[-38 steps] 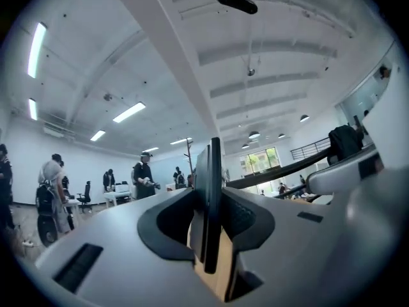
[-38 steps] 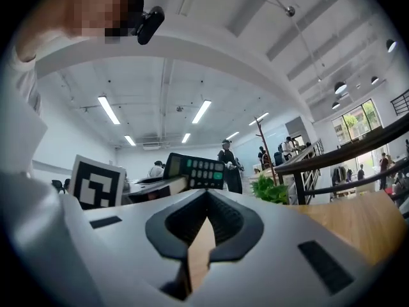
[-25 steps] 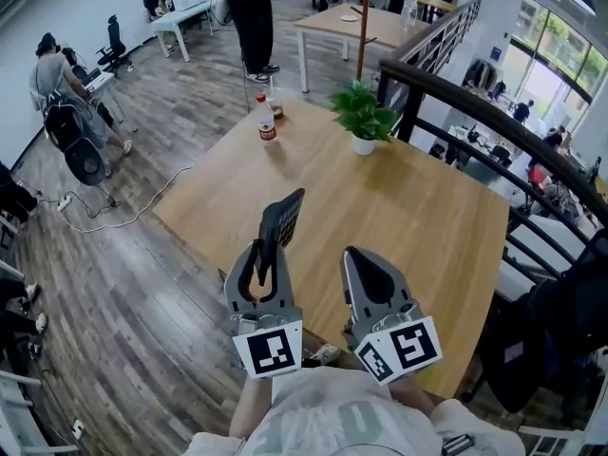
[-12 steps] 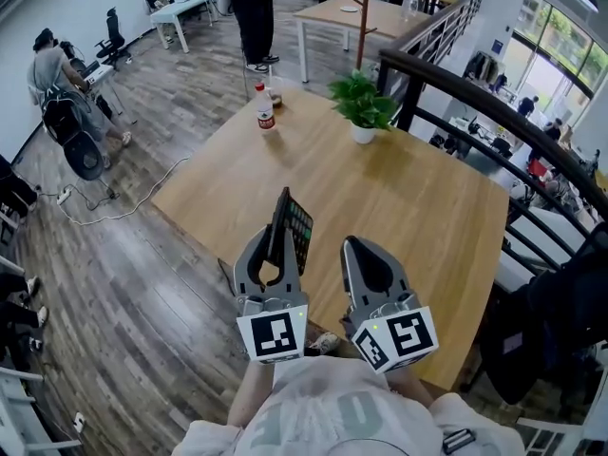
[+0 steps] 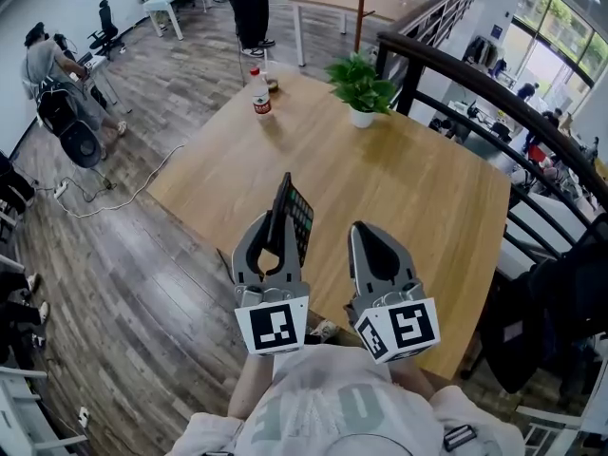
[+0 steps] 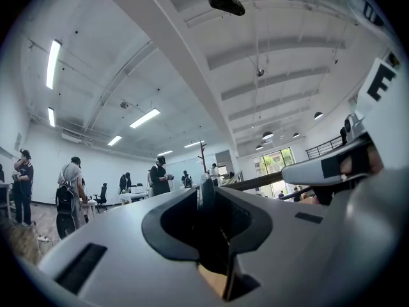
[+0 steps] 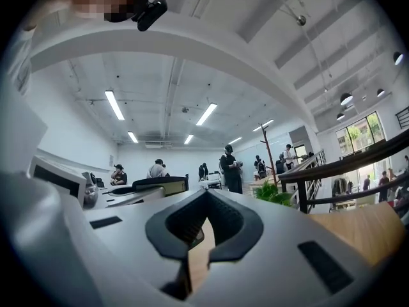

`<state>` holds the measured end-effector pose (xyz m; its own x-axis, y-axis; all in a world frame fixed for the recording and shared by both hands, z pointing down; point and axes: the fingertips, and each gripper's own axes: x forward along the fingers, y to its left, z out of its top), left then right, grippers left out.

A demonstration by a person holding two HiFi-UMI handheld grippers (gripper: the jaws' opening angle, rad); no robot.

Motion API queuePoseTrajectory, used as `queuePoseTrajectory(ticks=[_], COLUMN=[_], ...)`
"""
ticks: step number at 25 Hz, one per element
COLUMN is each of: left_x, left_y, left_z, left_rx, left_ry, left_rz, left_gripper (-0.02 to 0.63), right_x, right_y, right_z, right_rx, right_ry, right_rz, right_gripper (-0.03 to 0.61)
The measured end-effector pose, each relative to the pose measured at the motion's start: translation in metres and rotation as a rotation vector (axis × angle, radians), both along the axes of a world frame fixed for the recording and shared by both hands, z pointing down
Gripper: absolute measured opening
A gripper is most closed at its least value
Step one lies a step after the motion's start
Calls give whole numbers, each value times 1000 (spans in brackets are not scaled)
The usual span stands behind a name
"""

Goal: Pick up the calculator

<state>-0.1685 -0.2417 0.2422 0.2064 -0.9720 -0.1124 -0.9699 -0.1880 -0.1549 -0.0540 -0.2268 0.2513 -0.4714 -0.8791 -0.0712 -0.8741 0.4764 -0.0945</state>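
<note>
Calculator point(image 5: 296, 218) stands on edge between the jaws of the left hand-held gripper point(image 5: 274, 231), which have just been closing and now clamp it, over the near edge of the worktop point(image 5: 408, 183). At 3 o'clock of it, the right hand-held gripper point(image 5: 366, 234) has its jaws together, empty. A potted plant point(image 5: 361, 88) sits at 1 o'clock and a bottle point(image 5: 258, 93) at 11 o'clock, both well apart.

1. The flat black calculator point(image 5: 294, 218), nearer than the green potted plant point(image 5: 360, 84), has its lower end hidden inside the grey left tool point(image 5: 273, 228).
2. The red-capped clear bottle point(image 5: 259, 94), left of that plant, has a label too small to read.
3. The wooden worktop point(image 5: 399, 188) has its edge farthest from the plant partly covered by that tool.
</note>
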Motion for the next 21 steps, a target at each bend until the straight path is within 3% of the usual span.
queuePoseTrajectory(ticks=[21], left_x=[0], left_y=[4], left_z=[-1], left_rx=[8], left_ry=[-5], left_rz=[11], left_gripper=[77], right_x=[-2], right_y=[1], right_z=[8], right_rx=[-12], right_ry=[6], right_rz=[7], right_gripper=[18])
